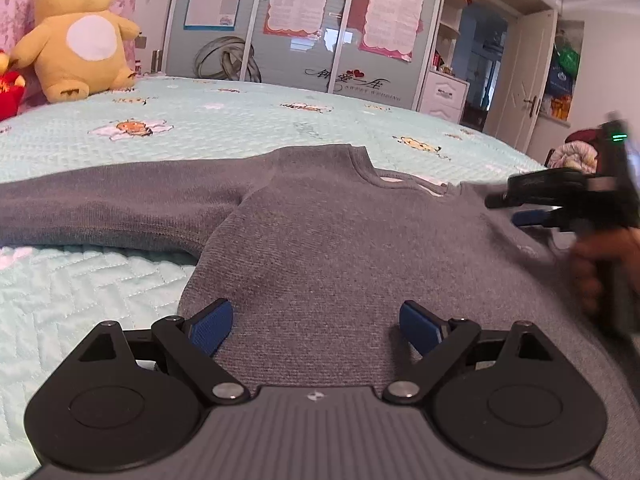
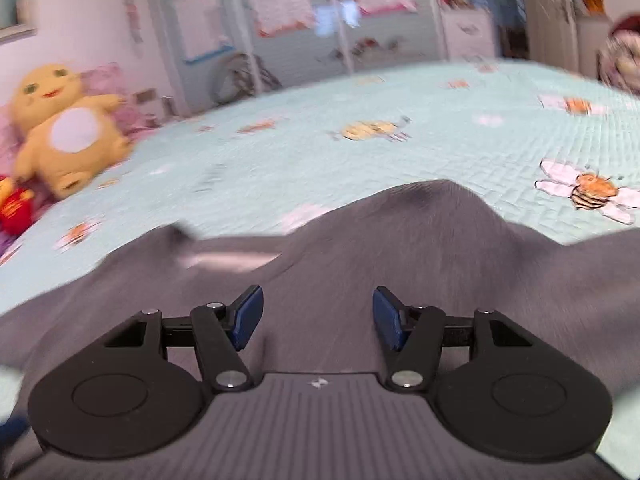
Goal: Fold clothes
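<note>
A grey sweater [image 1: 320, 240] lies flat on the mint bedspread [image 1: 240, 120], its collar [image 1: 372, 172] at the far end and one sleeve [image 1: 100, 204] stretched out to the left. My left gripper [image 1: 316, 320] stands open wide just over the sweater's near part, with only flat cloth below its blue pads. My right gripper [image 1: 506, 210], held in a hand [image 1: 600, 264], reaches in from the right near the sweater's shoulder. In the blurred right wrist view the right gripper [image 2: 318, 312] is open above the grey sweater [image 2: 400, 240], and nothing is pinched between its pads.
A yellow plush toy [image 1: 80, 32] and a red item [image 1: 10, 92] sit at the bed's far left. Behind the bed stand a wardrobe with posters [image 1: 300, 20] and a door [image 1: 528, 80]. A heap of clothes [image 1: 576, 152] lies off the bed at the right.
</note>
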Motion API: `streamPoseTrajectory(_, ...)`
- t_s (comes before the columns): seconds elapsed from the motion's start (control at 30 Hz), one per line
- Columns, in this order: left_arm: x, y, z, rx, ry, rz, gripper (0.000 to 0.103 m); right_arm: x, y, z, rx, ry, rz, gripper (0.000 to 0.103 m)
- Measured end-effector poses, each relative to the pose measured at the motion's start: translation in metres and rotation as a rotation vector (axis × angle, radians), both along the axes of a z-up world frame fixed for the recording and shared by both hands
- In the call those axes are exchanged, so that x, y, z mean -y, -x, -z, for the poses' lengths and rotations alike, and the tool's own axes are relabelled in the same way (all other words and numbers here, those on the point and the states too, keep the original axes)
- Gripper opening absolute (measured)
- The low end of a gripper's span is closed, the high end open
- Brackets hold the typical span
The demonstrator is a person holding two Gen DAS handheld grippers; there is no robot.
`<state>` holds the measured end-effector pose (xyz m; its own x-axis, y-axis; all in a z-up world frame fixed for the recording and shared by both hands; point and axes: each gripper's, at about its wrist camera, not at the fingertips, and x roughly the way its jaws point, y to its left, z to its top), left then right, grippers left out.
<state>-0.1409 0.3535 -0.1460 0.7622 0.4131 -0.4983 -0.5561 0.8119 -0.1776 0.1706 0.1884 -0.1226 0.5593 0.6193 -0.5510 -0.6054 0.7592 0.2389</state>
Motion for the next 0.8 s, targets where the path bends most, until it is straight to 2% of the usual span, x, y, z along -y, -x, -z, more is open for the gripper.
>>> streamPoseTrajectory(0.03,0.000,-0.001,0.000,0.002,-0.002,0.000,0.094,-0.003,-0.022,0.003,-0.017,0.033,0.055,0.038)
streamPoseTrajectory(0.07,0.000,-0.001,0.000,0.003,-0.005,-0.001,0.094,0.001,-0.039,0.005,-0.024,0.045,0.113,0.005)
streamPoseTrajectory(0.1,0.000,-0.002,0.001,0.004,-0.008,-0.002,0.094,0.009,-0.044,0.006,-0.035,0.027,0.139,0.000)
streamPoseTrajectory(0.23,-0.001,-0.003,0.001,0.008,-0.012,-0.003,0.094,0.041,-0.063,0.006,-0.073,-0.039,0.241,0.000)
streamPoseTrajectory(0.27,-0.001,-0.003,0.001,0.009,-0.010,-0.003,0.094,0.035,-0.050,0.001,-0.012,-0.007,0.220,0.004)
streamPoseTrajectory(0.3,-0.001,-0.003,0.001,0.010,-0.008,-0.003,0.094,0.029,-0.039,-0.004,0.019,-0.016,0.189,0.014)
streamPoseTrajectory(0.33,-0.001,-0.002,0.001,0.010,-0.007,-0.003,0.094,0.022,-0.029,-0.008,0.047,-0.027,0.158,0.018)
streamPoseTrajectory(0.4,-0.002,-0.002,0.001,0.011,-0.004,-0.003,0.094,0.006,-0.021,-0.015,0.053,-0.067,0.109,0.030)
streamPoseTrajectory(0.47,-0.002,-0.002,0.001,0.011,-0.002,-0.002,0.094,-0.017,-0.024,-0.016,0.040,-0.054,0.056,0.031)
streamPoseTrajectory(0.5,-0.002,-0.002,0.001,0.011,-0.001,-0.002,0.094,-0.028,-0.028,-0.013,0.038,-0.016,0.030,0.032)
streamPoseTrajectory(0.57,-0.002,-0.002,0.001,0.012,-0.001,-0.002,0.094,-0.034,-0.043,0.001,0.028,0.090,0.044,0.029)
streamPoseTrajectory(0.6,-0.002,-0.002,0.002,0.013,-0.002,-0.002,0.094,-0.024,-0.054,0.008,0.022,0.105,0.080,0.022)
streamPoseTrajectory(0.67,-0.002,-0.002,0.002,0.015,-0.002,-0.003,0.094,0.013,-0.077,0.010,-0.032,0.041,0.154,0.000)
streamPoseTrajectory(0.73,-0.002,-0.002,0.002,0.015,-0.001,-0.003,0.094,0.047,-0.078,0.001,-0.029,-0.015,0.219,0.000)
streamPoseTrajectory(0.77,-0.002,-0.002,0.002,0.015,-0.001,-0.003,0.094,0.064,-0.078,-0.004,-0.027,-0.043,0.251,0.008)
streamPoseTrajectory(0.8,-0.002,-0.002,0.002,0.014,-0.002,-0.003,0.094,0.081,-0.078,-0.008,-0.025,-0.072,0.279,0.024)
